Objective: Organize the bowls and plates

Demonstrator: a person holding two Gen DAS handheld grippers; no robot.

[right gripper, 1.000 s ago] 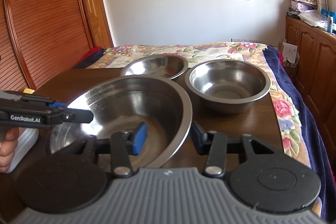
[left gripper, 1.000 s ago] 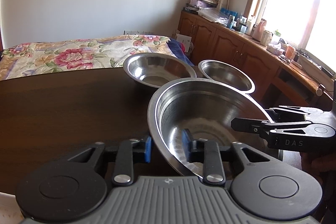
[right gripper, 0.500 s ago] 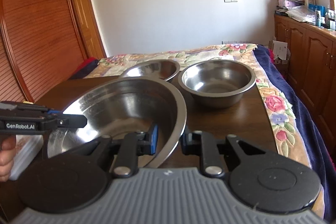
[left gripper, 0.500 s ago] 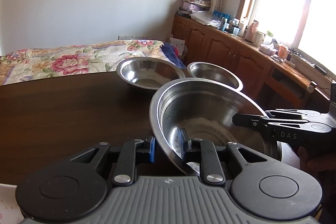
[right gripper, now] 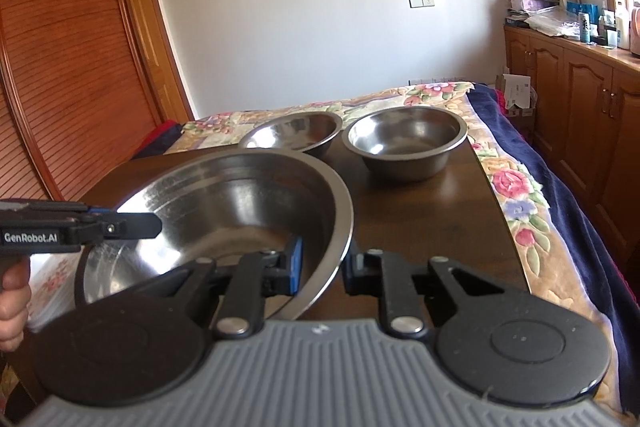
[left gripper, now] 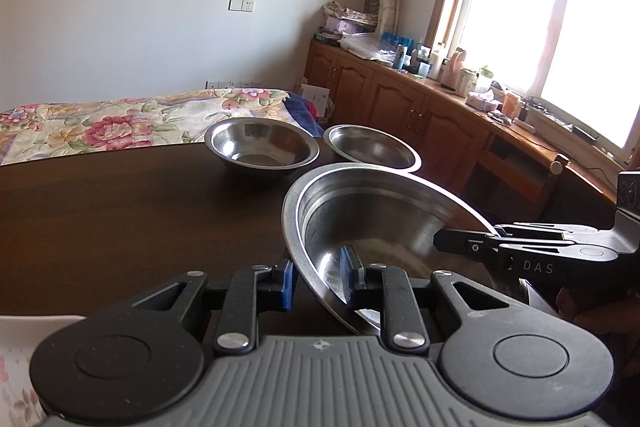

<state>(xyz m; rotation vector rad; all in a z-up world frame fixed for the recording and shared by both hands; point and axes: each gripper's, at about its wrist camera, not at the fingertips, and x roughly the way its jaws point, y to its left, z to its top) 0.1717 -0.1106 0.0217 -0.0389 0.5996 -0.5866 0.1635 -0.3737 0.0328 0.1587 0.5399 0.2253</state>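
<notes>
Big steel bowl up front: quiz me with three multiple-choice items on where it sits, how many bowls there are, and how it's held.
1. Relative to the two smaller bowls, the big steel bowl is:
A. nearer the cameras
B. behind them
C. stacked inside one

2. Steel bowls on the table:
A. two
B. three
C. five

3. The big bowl's rim is:
A. untouched
B. held by one tool
C. straddled by both tools

Answers:
1 A, the two smaller bowls stand at the far edge.
2 B, both views show three.
3 C, left tool and right tool each have a finger either side of the rim.
</notes>
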